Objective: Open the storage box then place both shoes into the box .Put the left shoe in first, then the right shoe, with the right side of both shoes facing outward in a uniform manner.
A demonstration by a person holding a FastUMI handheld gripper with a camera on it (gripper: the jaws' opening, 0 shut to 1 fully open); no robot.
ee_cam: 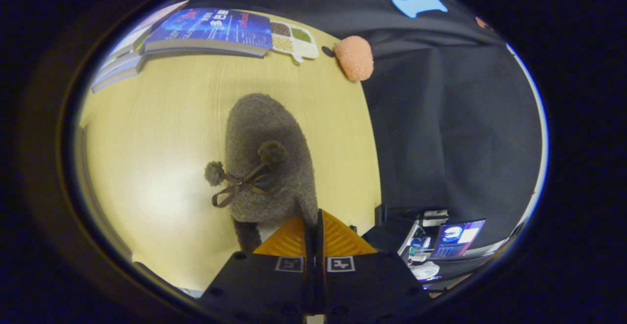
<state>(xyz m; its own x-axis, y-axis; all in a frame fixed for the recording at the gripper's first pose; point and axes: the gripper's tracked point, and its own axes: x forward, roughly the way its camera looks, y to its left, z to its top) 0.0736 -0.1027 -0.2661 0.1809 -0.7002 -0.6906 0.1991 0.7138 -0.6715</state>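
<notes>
Little can be read here. The blue book [210, 31] at the upper left of the frame, lying on the pale wooden table [161, 128], carries rows of white print on its cover, too small and warped to make out. At the bottom centre, each finger of the gripper [314, 226] bears a small square black-and-white coded marker [340, 263], a pattern and not text; the fingers are pressed together on the rim of the grey fuzzy shoe [267, 157]. The laptop screen [458, 238] at the lower right shows blurred graphics, with no legible words.
</notes>
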